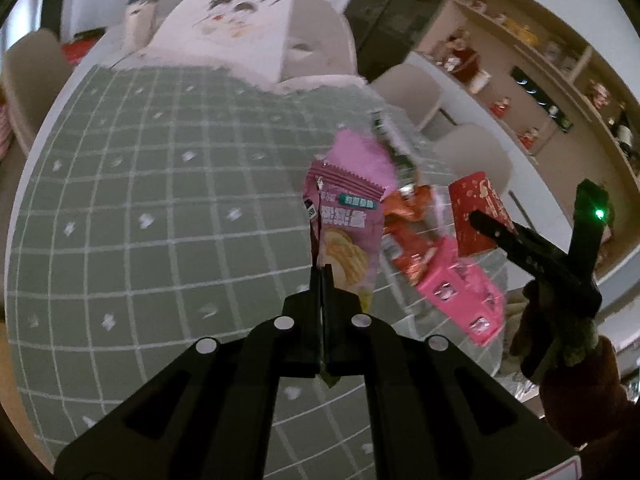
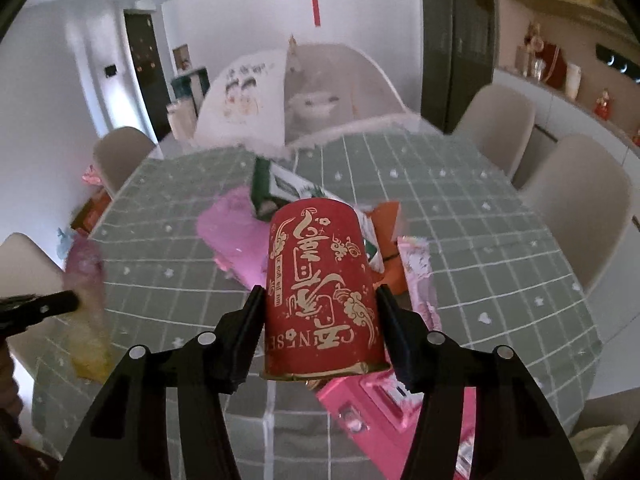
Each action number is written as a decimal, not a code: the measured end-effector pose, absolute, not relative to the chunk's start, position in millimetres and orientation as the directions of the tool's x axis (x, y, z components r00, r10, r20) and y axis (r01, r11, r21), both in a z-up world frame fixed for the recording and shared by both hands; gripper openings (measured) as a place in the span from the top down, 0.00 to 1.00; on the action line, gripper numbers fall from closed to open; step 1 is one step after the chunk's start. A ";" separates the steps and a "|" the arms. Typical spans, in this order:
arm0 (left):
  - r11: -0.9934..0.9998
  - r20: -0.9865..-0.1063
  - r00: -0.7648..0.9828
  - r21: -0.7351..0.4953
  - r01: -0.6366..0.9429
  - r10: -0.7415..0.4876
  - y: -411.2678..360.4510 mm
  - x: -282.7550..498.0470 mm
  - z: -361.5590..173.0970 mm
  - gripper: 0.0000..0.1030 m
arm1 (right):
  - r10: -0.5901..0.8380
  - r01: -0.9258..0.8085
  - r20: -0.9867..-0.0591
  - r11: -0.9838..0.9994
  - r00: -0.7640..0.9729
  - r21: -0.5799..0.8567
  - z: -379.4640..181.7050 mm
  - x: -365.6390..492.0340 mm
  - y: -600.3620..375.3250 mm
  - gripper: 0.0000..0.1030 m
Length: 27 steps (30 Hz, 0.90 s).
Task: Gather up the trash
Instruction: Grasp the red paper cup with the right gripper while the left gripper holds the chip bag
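A: Nearest first, what do the two hand-held grippers carry?

B: The left gripper (image 1: 323,276) is clamped flat on one purple snack packet (image 1: 348,236), which hangs lifted above the table; it shows crisps pictured on the front, a green label band and a crimped top edge. The right gripper (image 2: 320,300) has its jaws set wide around one red paper cup (image 2: 320,292), pads against both sides. No earlier look to compare.

A: How does the cup look?

B: Upside down as seen, gold rim towards the camera, gold calligraphy and cloud patterns on red. It is held above the litter pile.

A: And beneath it?

B: On the green checked tablecloth (image 2: 500,240) lie one bright pink box (image 2: 372,412), one orange wrapper (image 2: 386,240), one pink sheet (image 2: 232,228) and one green-and-white carton (image 2: 276,188), crowded together and overlapping.

A: Farther off?

B: One white mesh food cover (image 2: 320,96) at the table's far end. Chairs (image 2: 500,120) ring the table; I count four in the right wrist view. A shelf (image 1: 540,68) of small figurines lines the wall.
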<state>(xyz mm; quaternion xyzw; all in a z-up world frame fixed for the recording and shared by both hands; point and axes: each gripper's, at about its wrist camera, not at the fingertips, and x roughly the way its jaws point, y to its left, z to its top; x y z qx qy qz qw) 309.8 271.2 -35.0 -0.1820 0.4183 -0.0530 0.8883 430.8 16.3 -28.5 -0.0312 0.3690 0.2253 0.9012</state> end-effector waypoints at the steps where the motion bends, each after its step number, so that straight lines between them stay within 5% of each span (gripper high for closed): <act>1: 0.930 -0.712 0.654 -0.367 -0.033 -0.257 263.6 312.6 -27.9 0.99 | 0.383 -0.429 -0.671 0.897 0.634 0.107 -22.8 426.6 13.8 0.49; 12: 0.917 -0.627 0.681 -0.353 0.184 -0.378 177.1 339.8 18.0 0.99 | 0.311 -0.342 -0.574 0.938 0.757 0.058 34.0 366.6 -60.4 0.49; 27: 0.823 -0.600 0.567 -0.355 0.443 -0.564 -1.2 350.9 29.0 0.99 | 0.085 -0.064 -0.513 0.996 0.854 0.057 40.6 288.2 -217.2 0.49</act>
